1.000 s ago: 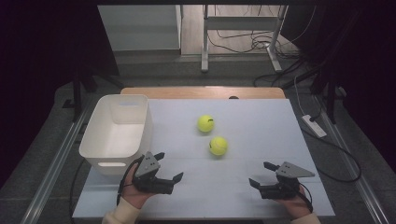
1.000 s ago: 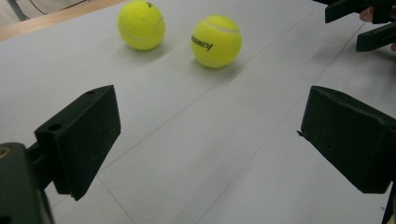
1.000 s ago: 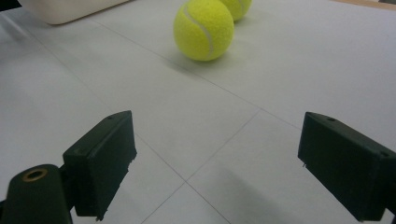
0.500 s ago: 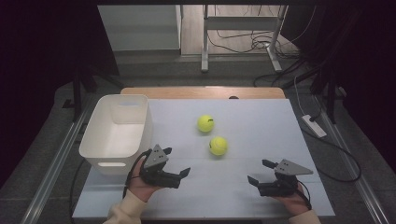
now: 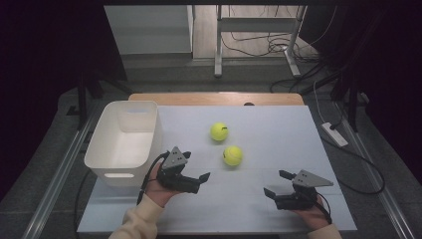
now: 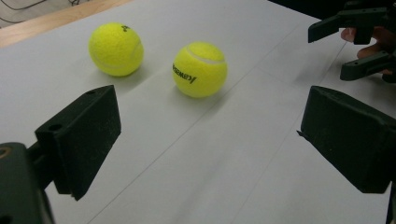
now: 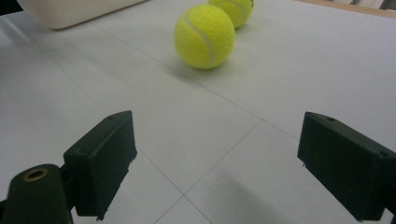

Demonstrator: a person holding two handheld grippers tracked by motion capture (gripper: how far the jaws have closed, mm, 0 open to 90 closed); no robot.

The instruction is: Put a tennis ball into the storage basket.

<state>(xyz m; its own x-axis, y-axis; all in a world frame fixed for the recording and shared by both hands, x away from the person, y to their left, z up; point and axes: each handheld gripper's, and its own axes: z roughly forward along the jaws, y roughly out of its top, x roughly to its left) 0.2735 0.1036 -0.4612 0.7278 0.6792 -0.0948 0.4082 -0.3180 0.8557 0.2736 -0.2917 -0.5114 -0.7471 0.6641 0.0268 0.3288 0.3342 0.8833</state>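
Note:
Two yellow tennis balls lie on the pale table top point(image 5: 278, 134). The far ball point(image 5: 219, 131) point(image 6: 116, 49) point(image 7: 233, 9) sits just behind the near ball point(image 5: 232, 155) point(image 6: 200, 69) point(image 7: 204, 36). My left gripper point(image 5: 195, 166) point(image 6: 210, 126) is open and empty, a short way left of the near ball and pointing at it. My right gripper point(image 5: 275, 183) point(image 7: 215, 140) is open and empty near the front edge, right of the balls and aimed toward them. The left gripper view also catches the right gripper point(image 6: 359, 42) at its top right.
A white plastic bin point(image 5: 124, 142) point(image 7: 70, 11) stands at the table's left side, just behind my left hand. The table's wooden far edge point(image 5: 214, 98) runs along the back. A power strip point(image 5: 334, 134) and cables lie on the floor to the right.
My left gripper has moved forward and to the right, closer to the near ball. The right gripper has hardly moved. The balls stay put.

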